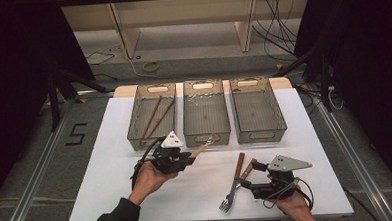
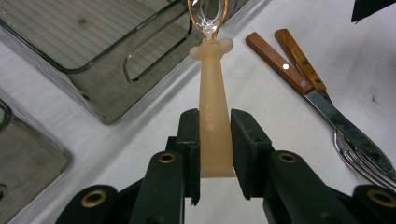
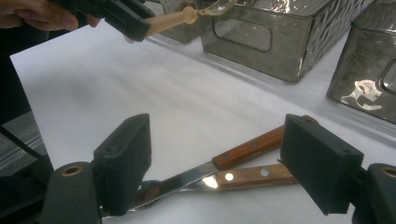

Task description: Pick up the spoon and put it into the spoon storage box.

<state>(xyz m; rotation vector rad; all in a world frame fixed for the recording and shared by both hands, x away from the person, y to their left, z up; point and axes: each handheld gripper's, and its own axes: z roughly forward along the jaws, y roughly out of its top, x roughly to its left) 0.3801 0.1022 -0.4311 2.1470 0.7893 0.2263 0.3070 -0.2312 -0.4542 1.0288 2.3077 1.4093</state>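
The left gripper (image 2: 215,144) clamps a peach plastic spoon handle (image 2: 214,116); the right gripper (image 3: 224,163) gapes over two wooden-handled utensils (image 3: 252,161), their crossing clearest there.

3 bins in a row, cutlery before them

Taking the middle bin (image 1: 206,111) as our landmark, we see a bin with 2 chopsticks (image 1: 154,116) in it at its left, another bin (image 1: 257,109) at its right, a spoon (image 1: 204,148) at its near wall, and a knife (image 1: 238,172) crossing a fork (image 1: 232,195) nearer us, rightward.

high view looks down from above; both close gripper views share the spoon (image 2: 214,107).
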